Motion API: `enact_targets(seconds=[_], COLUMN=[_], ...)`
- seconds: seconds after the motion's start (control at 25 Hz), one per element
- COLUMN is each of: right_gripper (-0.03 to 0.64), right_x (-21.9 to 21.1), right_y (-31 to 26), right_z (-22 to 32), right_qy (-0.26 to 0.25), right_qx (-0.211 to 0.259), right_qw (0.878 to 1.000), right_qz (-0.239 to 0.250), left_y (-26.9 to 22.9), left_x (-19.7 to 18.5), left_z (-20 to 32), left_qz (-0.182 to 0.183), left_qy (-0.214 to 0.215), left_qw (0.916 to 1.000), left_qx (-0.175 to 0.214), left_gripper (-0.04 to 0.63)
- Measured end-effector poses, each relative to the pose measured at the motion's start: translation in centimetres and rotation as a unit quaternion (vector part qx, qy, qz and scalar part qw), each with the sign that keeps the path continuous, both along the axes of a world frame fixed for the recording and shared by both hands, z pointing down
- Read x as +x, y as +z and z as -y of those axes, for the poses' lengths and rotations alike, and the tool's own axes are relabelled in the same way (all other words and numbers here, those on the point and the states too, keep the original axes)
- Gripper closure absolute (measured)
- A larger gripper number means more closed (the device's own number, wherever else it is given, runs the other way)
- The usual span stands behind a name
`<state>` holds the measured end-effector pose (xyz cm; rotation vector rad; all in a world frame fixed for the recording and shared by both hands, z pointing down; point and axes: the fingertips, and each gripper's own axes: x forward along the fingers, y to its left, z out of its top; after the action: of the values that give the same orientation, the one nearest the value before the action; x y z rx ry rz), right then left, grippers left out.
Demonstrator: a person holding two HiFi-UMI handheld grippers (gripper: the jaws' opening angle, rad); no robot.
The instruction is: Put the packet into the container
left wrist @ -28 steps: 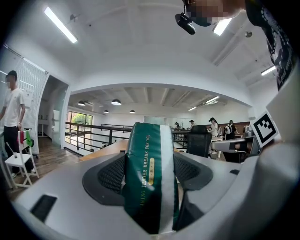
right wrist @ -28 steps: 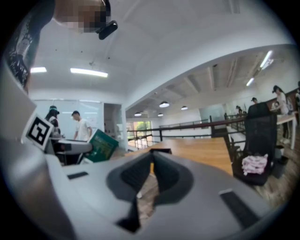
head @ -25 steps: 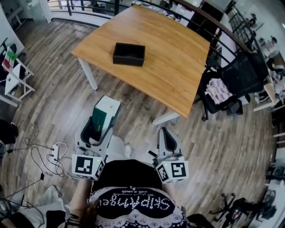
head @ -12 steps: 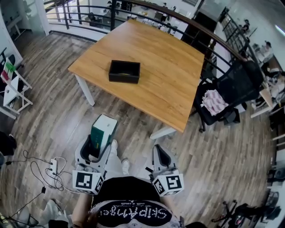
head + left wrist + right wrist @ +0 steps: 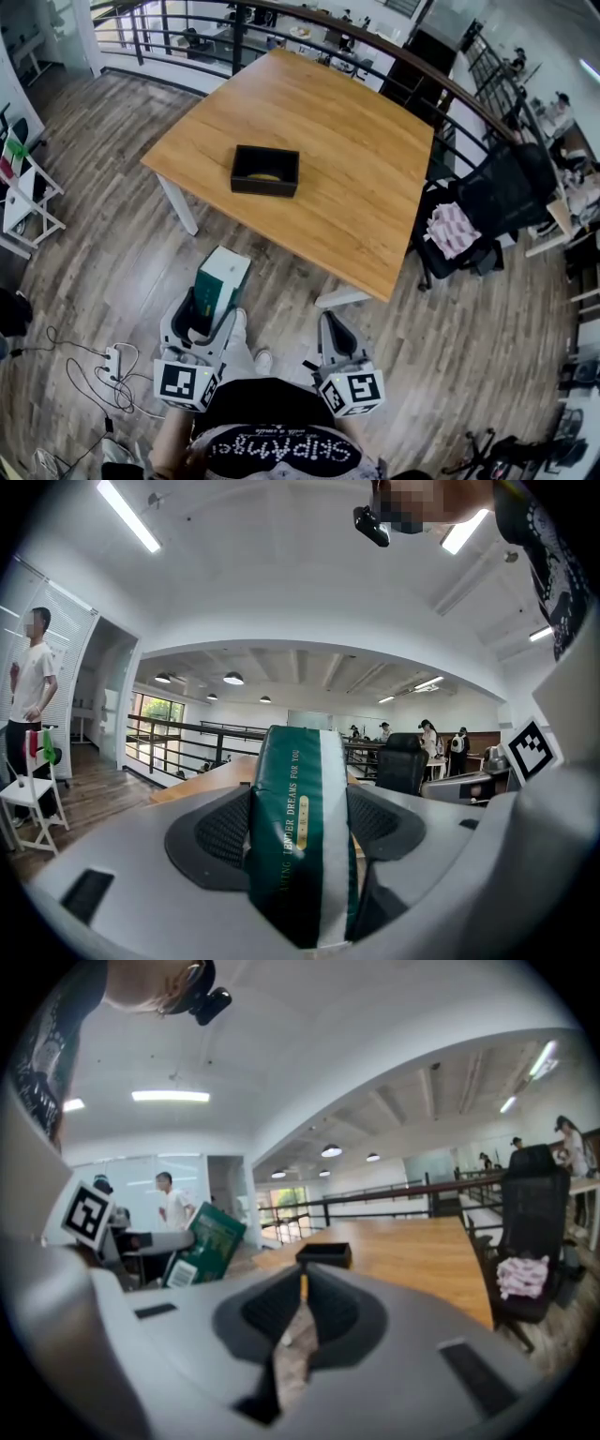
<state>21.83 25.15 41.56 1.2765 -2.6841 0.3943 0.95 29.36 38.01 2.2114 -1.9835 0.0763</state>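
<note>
Packet (image 5: 220, 275), green with a white band, stands upright between the jaws of the left gripper (image 5: 204, 309), clamped on both faces by the dark ribbed pads; the grasp looks firm and roughly centred. Right gripper (image 5: 302, 1288) carries nothing: its jaws are drawn together to a thin slit. Both grippers hang low in front of the person, over the wooden floor and well apart from the desk (image 5: 375, 187).

Container (image 5: 265, 171), a black open-topped box, sits on the desk toward its left edge, set back from the near corner, with nothing around it.

Progress, as judged from this arrangement: the pick-up is done, since the packet is off any surface and in hand. The carry to the desk and the placement are not yet done. What is left is to bring the left gripper over the container's open top, lower the packet inside its walls, and part the jaws.
</note>
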Motion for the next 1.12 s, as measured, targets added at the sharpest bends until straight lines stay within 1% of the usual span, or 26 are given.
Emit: enact_targets(seconds=[0.32, 0.56, 0.68, 0.92, 1.12], right_gripper=[0.575, 0.575, 0.575, 0.575, 0.575], right_x=[-4.6, -7.8, -9.3, -12.1, -13.2], right_y=[-1.4, -1.6, -1.5, -1.2, -0.7], right_z=[5.2, 7.8, 8.8, 9.8, 10.1], right_qy=[0.010, 0.017, 0.018, 0.025, 0.037], right_qx=[0.007, 0.007, 0.006, 0.006, -0.001], right_qw=[1.000, 1.000, 1.000, 1.000, 0.999], right_qz=[0.004, 0.010, 0.009, 0.011, 0.013], left_y=[-1.6, -2.1, -2.2, -1.3, -0.8], left_x=[-3.8, -7.1, -8.5, -10.9, -12.1], left_z=[5.5, 8.3, 9.3, 10.2, 10.8], left_qz=[0.001, 0.007, 0.013, 0.010, 0.010], left_qy=[0.017, 0.024, 0.029, 0.039, 0.049], left_qw=[0.9998, 0.9995, 0.9992, 0.9991, 0.9987], left_qx=[0.012, 0.019, 0.024, 0.014, 0.010], left_gripper=[0.250, 0.250, 0.250, 0.250, 0.250])
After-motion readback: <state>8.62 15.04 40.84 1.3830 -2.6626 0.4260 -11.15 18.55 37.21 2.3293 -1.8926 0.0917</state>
